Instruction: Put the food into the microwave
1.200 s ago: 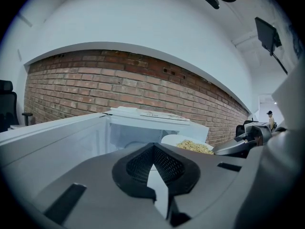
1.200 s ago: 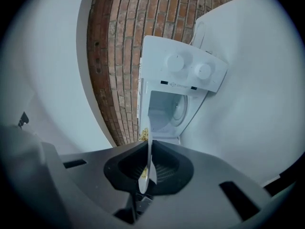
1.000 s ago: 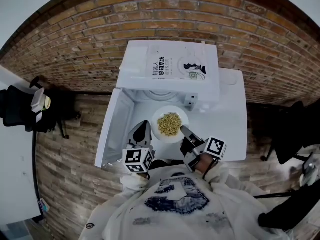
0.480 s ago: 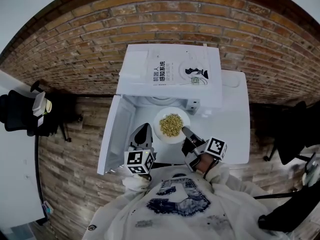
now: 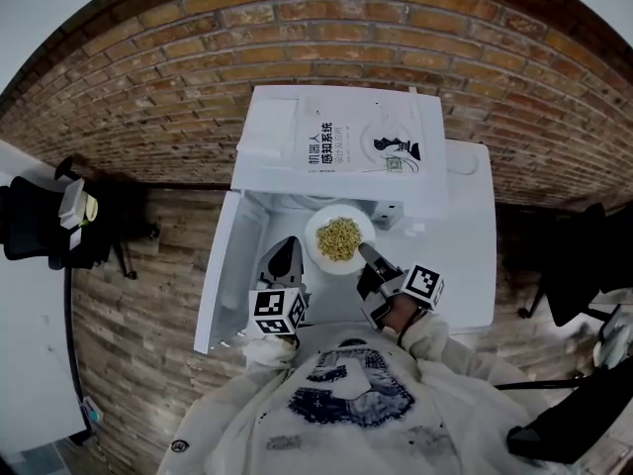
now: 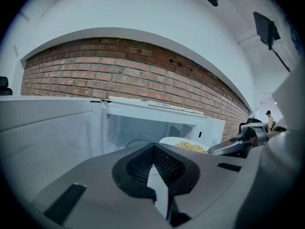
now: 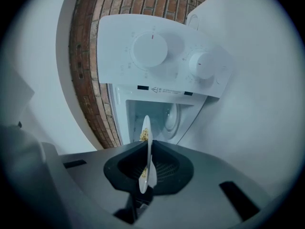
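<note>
Head view: the plate (image 5: pixel 319 228) carrying the food (image 5: pixel 338 237) now sits farther from the person than it did a second ago. Its far edge has reached the mouth of the microwave (image 5: pixel 267 137), just under the front lip of the cabinet top. The right gripper (image 5: pixel 364 252) pinches the plate's near-right rim. The left gripper (image 5: pixel 285 253) hangs just left of the plate, not touching it, beside the open door (image 5: pixel 220 265).

Left gripper view: the jaws of the left gripper (image 6: pixel 153 149) are pressed together with nothing between them. Beyond them the lit cavity (image 6: pixel 138 128) stands open. The plate (image 6: pixel 167 140) hovers at its right front with the right gripper (image 6: pixel 233 146) behind it.

Right gripper view: the right gripper (image 7: pixel 145 168) is clamped on the plate (image 7: pixel 147 142), which shows edge-on between the pads. The turntable (image 7: pixel 172 120) lies ahead, inside the opening below the control panel (image 7: pixel 162 56).

Judgement: the insertion stroke is under way but incomplete. The plate is at the threshold, not yet on the turntable. Continued forward travel must keep the plate level and low enough to pass under the upper lip.
</note>
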{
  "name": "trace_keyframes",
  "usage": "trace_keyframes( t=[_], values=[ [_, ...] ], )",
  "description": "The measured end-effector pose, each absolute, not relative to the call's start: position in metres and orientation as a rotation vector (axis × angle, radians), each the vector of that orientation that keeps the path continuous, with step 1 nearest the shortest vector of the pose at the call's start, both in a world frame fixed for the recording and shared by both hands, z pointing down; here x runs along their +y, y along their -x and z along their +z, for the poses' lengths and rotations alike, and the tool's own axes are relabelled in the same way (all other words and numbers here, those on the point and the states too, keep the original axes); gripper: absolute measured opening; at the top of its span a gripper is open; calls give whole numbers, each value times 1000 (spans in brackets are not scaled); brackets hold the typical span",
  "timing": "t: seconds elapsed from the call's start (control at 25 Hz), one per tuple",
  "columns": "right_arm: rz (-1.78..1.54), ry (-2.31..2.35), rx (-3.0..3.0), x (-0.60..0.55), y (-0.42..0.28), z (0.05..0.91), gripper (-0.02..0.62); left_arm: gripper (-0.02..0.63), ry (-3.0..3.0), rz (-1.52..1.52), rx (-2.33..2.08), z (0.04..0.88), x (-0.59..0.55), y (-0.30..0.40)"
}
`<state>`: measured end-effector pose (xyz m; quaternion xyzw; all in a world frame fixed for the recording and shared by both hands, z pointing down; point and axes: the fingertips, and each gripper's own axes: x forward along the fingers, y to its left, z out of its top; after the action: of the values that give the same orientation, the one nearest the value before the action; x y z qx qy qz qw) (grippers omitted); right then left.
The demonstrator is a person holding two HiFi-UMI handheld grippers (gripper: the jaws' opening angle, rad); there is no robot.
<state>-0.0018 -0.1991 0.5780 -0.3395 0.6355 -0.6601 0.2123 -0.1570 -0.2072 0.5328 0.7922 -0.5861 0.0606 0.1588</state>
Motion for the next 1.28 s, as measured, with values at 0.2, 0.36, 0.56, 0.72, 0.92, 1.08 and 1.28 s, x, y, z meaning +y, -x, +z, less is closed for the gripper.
trace_keyframes(
  t=[0.2, 0.36, 0.56, 0.72, 0.92, 1.08, 1.28],
  values=[
    [-1834, 951, 1738, -213, 8, 595, 28, 8, -2263, 189, -1662, 547, -218, 158],
    [-1854, 994, 1709, -224, 11, 617, 28, 8, -2266, 205, -1644, 555, -225, 156],
    [-1871, 1018, 1675, -233, 16, 637, 28, 8, -2287, 220, -1627, 563, -232, 154],
    [-1859, 1038, 1663, -246, 18, 647, 28, 8, -2285, 223, -1633, 575, -240, 157],
    [-1854, 1072, 1634, -257, 21, 657, 29, 7, -2267, 266, -1623, 589, -244, 160],
    [-1849, 1101, 1621, -265, 20, 666, 29, 8, -2265, 281, -1623, 598, -249, 161],
    [-1850, 1126, 1635, -272, 23, 675, 28, 8, -2246, 302, -1620, 610, -252, 164]
  ],
)
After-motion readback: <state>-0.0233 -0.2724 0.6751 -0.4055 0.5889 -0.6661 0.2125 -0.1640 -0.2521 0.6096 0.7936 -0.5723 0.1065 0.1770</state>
